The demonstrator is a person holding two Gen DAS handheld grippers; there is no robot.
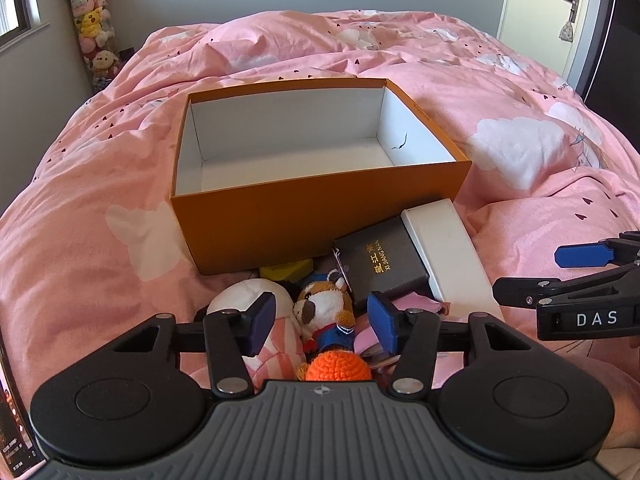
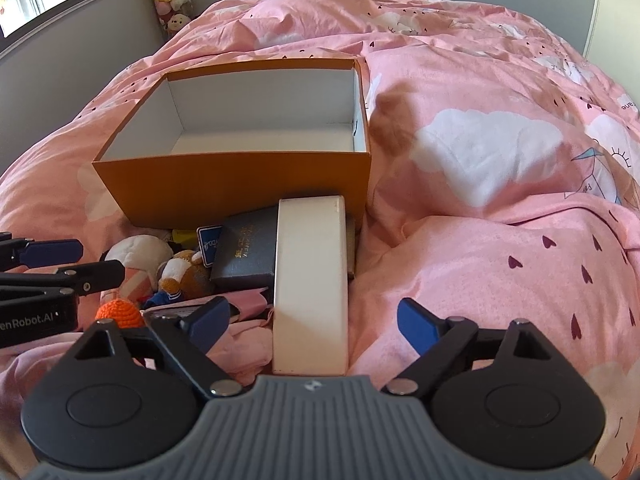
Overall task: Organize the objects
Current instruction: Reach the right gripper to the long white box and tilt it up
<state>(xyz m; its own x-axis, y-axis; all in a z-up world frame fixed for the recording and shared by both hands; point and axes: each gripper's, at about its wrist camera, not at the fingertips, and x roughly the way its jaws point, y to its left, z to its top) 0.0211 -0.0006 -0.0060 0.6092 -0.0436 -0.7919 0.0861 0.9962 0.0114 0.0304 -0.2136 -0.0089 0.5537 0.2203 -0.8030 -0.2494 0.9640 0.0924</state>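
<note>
An open orange box (image 1: 304, 222) with a white, empty inside lies on the pink bed; it also shows in the right wrist view (image 2: 224, 192). In front of it lies a pile: a long white box (image 1: 452, 256) (image 2: 312, 280), a dark box with gold letters (image 1: 384, 264) (image 2: 246, 252), a brown plush animal (image 1: 324, 308) (image 2: 180, 274), a white plush (image 1: 244, 294), an orange crocheted ball (image 1: 338, 366) (image 2: 120, 312) and a yellow item (image 1: 286, 270). My left gripper (image 1: 322, 320) is open above the plush animal. My right gripper (image 2: 314, 322) is open, astride the white box's near end.
The pink quilt (image 1: 100, 200) is soft and rumpled, with folds to the right (image 2: 500, 240). A tall tube of plush toys (image 1: 94, 28) stands in the far left corner by a window. A door (image 1: 560, 12) is at the far right.
</note>
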